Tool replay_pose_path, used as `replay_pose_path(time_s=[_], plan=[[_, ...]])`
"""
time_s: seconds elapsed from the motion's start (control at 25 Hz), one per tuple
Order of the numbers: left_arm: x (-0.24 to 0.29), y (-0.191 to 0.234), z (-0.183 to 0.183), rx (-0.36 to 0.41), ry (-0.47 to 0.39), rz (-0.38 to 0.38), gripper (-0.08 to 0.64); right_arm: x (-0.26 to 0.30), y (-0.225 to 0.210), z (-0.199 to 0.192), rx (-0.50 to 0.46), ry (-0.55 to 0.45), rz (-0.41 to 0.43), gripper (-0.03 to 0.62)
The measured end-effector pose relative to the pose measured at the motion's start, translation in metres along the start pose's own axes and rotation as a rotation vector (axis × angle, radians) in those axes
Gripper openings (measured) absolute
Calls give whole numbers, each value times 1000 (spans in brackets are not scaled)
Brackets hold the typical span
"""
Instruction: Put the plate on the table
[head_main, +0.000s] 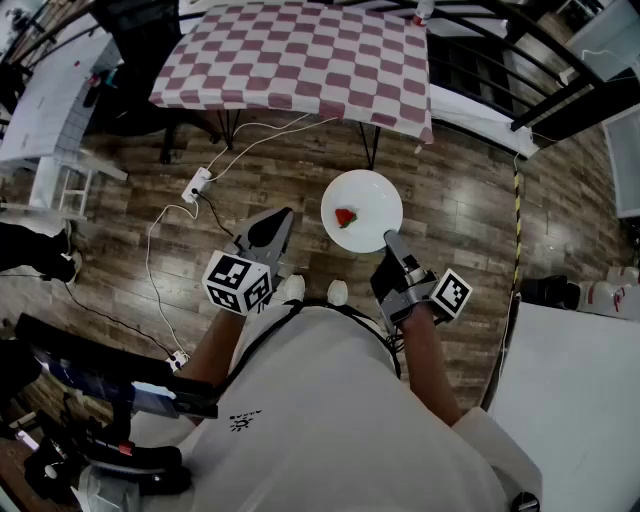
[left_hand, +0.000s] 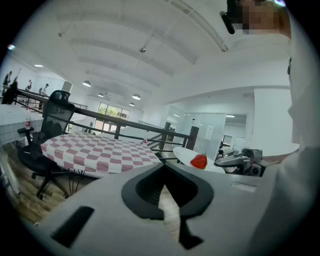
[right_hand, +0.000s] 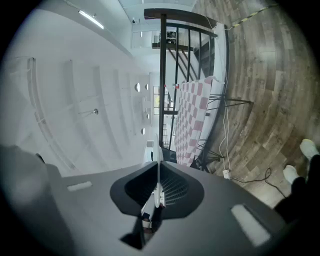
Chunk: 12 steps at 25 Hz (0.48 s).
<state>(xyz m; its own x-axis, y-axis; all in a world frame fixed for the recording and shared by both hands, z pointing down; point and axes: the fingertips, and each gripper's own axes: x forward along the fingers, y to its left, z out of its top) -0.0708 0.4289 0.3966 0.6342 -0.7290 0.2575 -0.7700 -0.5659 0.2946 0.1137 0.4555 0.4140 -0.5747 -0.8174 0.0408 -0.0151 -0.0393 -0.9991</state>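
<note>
**While plate (head_main: 372, 195) hangs short of table (head_main: 300, 55), R gripper (head_main: 392, 240) grips its rim**

Plate sits just ahead of R gripper, level, over wood floor (head_main: 250, 160). It's near the checked table but apart from it. Strawberry (head_main: 345, 217) lies on it. R jaws are nearly together, clamped on plate's near edge, seen edge-on btwn pads (right_hand: 172, 191). L gripper (head_main: 277, 222) is beside plate, not touching, jaws together, nothing btwn them.
</note>
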Motion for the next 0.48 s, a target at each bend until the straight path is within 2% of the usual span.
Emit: replay_pose_path(time_s=[0.48], plan=[[-10,15,2,8,-1,-23,2,6,-2,-16,4,-37,-2,21]])
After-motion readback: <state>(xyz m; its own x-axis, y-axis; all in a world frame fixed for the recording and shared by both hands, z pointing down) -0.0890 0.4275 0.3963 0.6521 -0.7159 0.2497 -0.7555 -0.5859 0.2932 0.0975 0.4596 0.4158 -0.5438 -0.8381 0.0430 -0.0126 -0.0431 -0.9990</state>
